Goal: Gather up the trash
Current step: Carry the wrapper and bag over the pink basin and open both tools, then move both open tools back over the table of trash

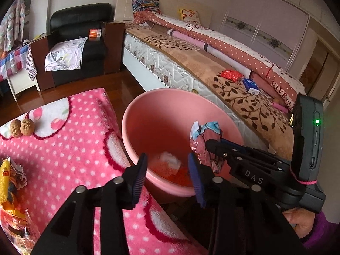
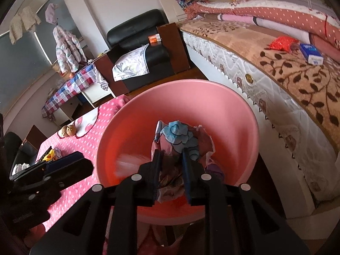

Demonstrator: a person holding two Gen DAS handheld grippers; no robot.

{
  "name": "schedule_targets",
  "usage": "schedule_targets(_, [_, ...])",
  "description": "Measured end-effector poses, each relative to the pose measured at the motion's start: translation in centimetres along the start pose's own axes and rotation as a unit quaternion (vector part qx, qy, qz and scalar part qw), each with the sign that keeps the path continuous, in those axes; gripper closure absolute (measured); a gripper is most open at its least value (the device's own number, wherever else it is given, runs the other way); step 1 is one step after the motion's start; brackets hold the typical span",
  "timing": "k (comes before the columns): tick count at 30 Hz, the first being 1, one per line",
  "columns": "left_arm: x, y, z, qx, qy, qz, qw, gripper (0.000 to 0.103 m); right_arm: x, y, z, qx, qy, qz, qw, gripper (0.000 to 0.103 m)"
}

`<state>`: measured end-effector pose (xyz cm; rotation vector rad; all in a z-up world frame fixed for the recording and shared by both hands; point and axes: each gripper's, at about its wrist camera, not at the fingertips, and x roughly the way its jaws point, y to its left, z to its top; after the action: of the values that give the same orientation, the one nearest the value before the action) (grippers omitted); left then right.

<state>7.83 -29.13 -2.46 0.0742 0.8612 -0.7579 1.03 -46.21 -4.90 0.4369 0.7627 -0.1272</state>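
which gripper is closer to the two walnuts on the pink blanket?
Left. The left gripper hangs open at the pink bin's near rim, beside the blanket holding the walnuts. The right gripper is farther off, over the bin, clamping the crumpled wrapper.

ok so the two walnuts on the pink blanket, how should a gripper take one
Take the right walnut across its round middle, coming from above. The left one touches it, so set the jaws front to back, clear of that contact; the bare blanket leaves room.

Premises: a home bedroom. Beyond the hand-held gripper (image 1: 167,175), a made bed (image 1: 212,63) with quilts and pillows (image 1: 145,5); further off, a black armchair (image 1: 78,31), wooden floor (image 1: 85,89), wardrobe doors (image 1: 265,27), and a jacket (image 2: 68,51) hanging by the window.
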Motion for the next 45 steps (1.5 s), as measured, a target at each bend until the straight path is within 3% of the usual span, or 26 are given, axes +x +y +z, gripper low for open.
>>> schedule_targets(5, [-0.7,0.4,0.1,-0.008,-0.008,0.004,0.9999,0.062,-0.3,-0.1,0.2,0.001,-0.007,0.000,1.000,0.070])
schedule_targets(15, [-2.9,1.4,0.1,-0.029,-0.030,0.015,0.9990,0.061,-1.6,1.9,0.2,-0.028,-0.025,0.005,0.999,0.069])
schedule_targets(28, [-7.1,4.5,-0.9,-0.049,-0.068,0.061,0.9946,0.061,-3.1,6.9,-0.5,-0.076,-0.050,0.035,0.995,0.069])
schedule_targets(38, [-11.8,9.2,-3.0,-0.079,-0.095,0.116,0.9855,0.061,-2.7,11.5,-1.7,-0.108,-0.032,0.076,0.991,0.070])
schedule_targets(45, [-15.5,13.6,-5.2,-0.119,-0.112,0.160,0.9734,0.061,-2.2,14.8,-1.7,-0.126,-0.011,0.113,0.986,0.070])
